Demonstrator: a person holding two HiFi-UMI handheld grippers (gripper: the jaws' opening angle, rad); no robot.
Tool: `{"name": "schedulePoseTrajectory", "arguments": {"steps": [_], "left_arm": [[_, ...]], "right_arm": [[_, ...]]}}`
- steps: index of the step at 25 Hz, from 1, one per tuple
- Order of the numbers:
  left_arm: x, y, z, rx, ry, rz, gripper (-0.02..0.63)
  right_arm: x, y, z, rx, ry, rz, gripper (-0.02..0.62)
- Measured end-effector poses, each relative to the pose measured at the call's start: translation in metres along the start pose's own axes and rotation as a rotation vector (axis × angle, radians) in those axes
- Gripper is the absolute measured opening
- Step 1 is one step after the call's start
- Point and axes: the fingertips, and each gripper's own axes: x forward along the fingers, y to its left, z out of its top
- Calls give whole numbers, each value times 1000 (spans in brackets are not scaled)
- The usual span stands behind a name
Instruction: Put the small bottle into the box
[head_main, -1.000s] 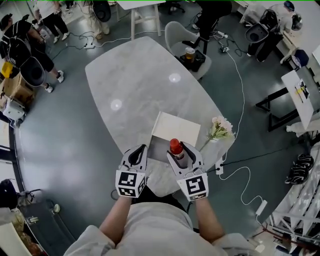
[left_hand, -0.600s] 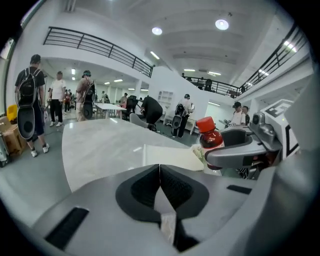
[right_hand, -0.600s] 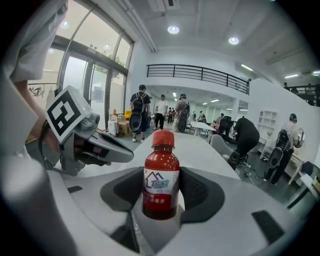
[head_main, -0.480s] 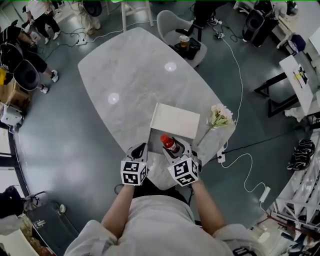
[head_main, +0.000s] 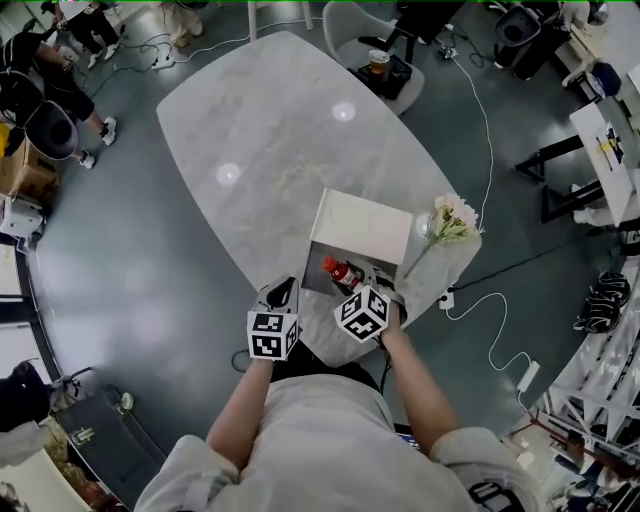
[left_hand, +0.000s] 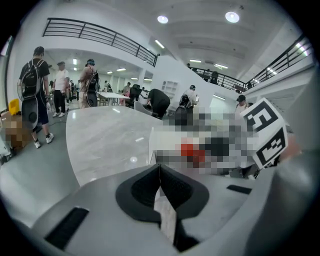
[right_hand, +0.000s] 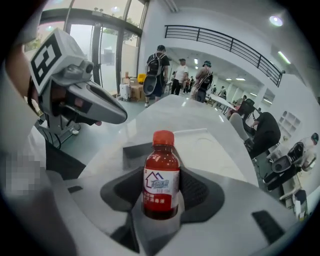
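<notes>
Tilting forward from its earlier upright carry, the small bottle (head_main: 338, 270) is now leaning cap-first over the near edge of the box (head_main: 362, 226). That box is sitting open on the bench (head_main: 270, 150), with its white lid lying back on the far side. The right gripper (head_main: 356, 292) is holding the bottle, its fingers (right_hand: 200, 192) clamping the lower body at the label. The left gripper (head_main: 281, 294) is hovering just beside the box's near corner, its fingers pressing together on nothing. By my reading, the carry is ending and the placing is beginning. The next move is calling for lowering the bottle into the grey cavity, clear of the front wall, and only then spreading the right fingers to release it.
</notes>
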Motion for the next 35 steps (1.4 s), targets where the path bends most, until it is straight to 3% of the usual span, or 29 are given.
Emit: {"name": "schedulePoseTrajectory", "arguments": {"steps": [7, 22, 31, 35], "left_arm": [[4, 4, -8, -12, 29, -6, 23], [6, 11, -16, -19, 51, -1, 23], [1, 9, -23, -23, 61, 4, 23], [2, 10, -19, -24, 54, 3, 23]], "right_arm": [[34, 6, -19, -39, 124, 62, 235], [59, 8, -43, -49, 248, 85, 235], [56, 5, -39, -10, 232, 76, 235], [47, 0, -26, 38, 171, 64, 247]]}}
